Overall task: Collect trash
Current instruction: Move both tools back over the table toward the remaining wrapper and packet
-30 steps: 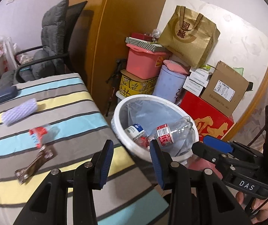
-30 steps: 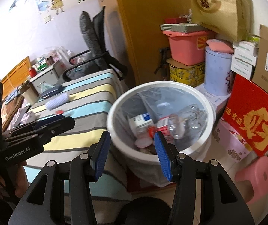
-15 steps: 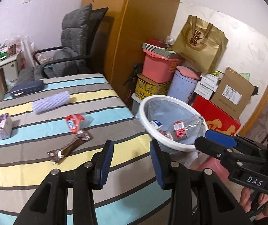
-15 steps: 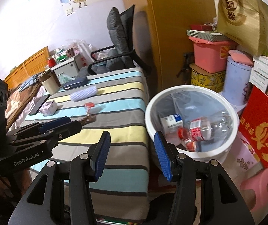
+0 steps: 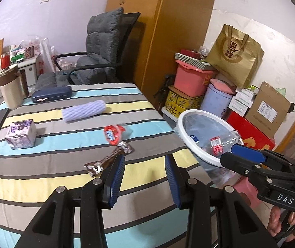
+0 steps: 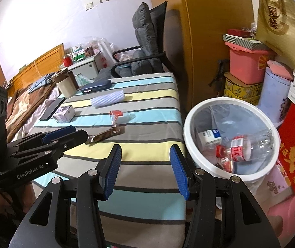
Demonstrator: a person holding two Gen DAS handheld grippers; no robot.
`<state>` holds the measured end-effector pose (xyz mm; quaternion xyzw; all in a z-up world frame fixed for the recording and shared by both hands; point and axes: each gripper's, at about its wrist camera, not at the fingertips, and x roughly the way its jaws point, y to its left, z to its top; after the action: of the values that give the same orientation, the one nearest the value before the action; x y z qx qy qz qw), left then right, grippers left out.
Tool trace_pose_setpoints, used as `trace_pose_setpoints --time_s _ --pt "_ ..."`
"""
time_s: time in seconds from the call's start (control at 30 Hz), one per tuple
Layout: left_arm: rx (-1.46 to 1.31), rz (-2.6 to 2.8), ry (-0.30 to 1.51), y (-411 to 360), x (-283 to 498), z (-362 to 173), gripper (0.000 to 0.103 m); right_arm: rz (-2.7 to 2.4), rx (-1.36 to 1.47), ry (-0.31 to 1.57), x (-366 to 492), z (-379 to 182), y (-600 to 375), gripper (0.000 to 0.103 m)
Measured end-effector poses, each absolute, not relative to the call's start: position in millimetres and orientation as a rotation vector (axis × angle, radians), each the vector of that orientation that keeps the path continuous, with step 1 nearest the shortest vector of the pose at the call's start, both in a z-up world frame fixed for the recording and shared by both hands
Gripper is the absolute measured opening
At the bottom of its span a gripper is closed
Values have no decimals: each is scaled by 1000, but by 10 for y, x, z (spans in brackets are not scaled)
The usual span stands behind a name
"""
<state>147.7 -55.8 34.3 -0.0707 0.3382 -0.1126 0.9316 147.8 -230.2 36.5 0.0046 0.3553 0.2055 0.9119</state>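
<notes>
We hold both tools over the near edge of the striped table [image 5: 44, 161], and both are empty. Our left gripper [image 5: 144, 180] has its blue pads apart with only the tablecloth showing in the gap; its left pad sits just in front of the brown wrapper [image 5: 108, 161] in that view, but we cannot tell whether it touches it. Our right gripper [image 6: 145, 170] is spread a little wider, again with nothing between the pads, and it hangs at the table's right edge, near the white bin [image 6: 190, 136]. The bin stands on the floor just right of the table, lined with a clear bag, and already holds a plastic bottle [image 6: 248, 144] with a red label and a small white carton [image 6: 209, 137]. On the table lie the brown wrapper, a crumpled red-labelled bottle [image 5: 115, 133] just beyond it, a small purple box [image 5: 21, 131] further left, and a pale ridged roll [image 5: 84, 110] toward the far side. A dark case [image 5: 51, 94] and a beige jug [image 5: 12, 87] stand at the far left.
</notes>
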Motion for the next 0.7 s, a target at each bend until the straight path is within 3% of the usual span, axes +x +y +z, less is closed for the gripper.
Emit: trace_pose_setpoints --time_s 0.7 --pt "-123 -154 771 -155 1844 -11 40 478 19 800 1720 213 -2026 51"
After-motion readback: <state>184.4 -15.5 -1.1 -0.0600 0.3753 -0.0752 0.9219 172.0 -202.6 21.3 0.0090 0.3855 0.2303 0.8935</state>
